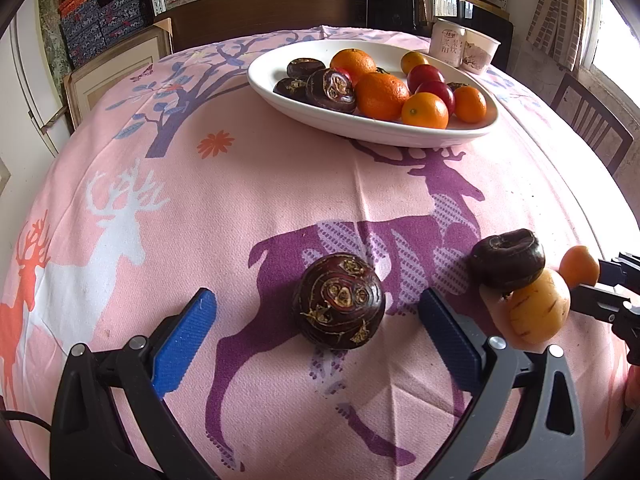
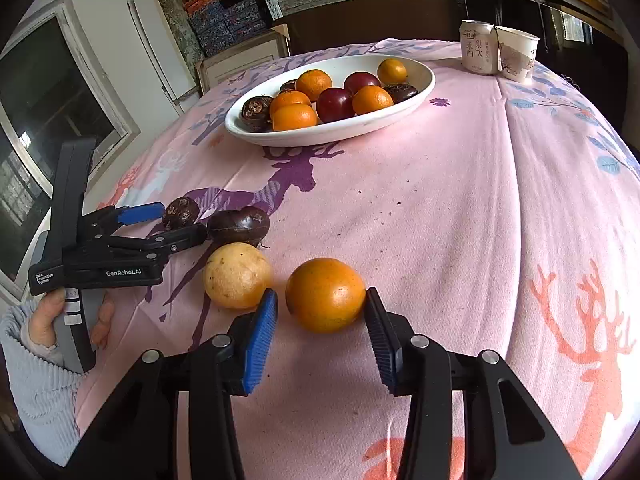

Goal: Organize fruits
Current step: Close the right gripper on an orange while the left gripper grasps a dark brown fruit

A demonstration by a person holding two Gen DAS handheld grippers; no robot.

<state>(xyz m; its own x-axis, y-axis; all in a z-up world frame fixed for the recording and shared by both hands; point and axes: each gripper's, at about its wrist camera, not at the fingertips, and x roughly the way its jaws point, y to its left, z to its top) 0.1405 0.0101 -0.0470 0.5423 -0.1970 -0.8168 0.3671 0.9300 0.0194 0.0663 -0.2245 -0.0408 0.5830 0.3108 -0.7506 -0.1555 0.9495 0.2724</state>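
— Pink deer-print tablecloth (image 2: pixel 460 208), a white oval dish (image 2: pixel 424 84) at the far end already holding oranges, red fruits and water chestnuts. Which step?

— Collecting the strays, I'd judge. The right gripper (image 2: pixel 320 304) is spread around an orange (image 2: pixel 325 294), one pad touching, not yet clamped. The left gripper (image 1: pixel 316 312) gapes either side of a dark, ringed water chestnut (image 1: pixel 339 301).

— Next?

— Squeeze gently, lift, carry to the dish. A yellow fruit (image 2: pixel 237 275) and another chestnut (image 2: pixel 239 225) wait nearby
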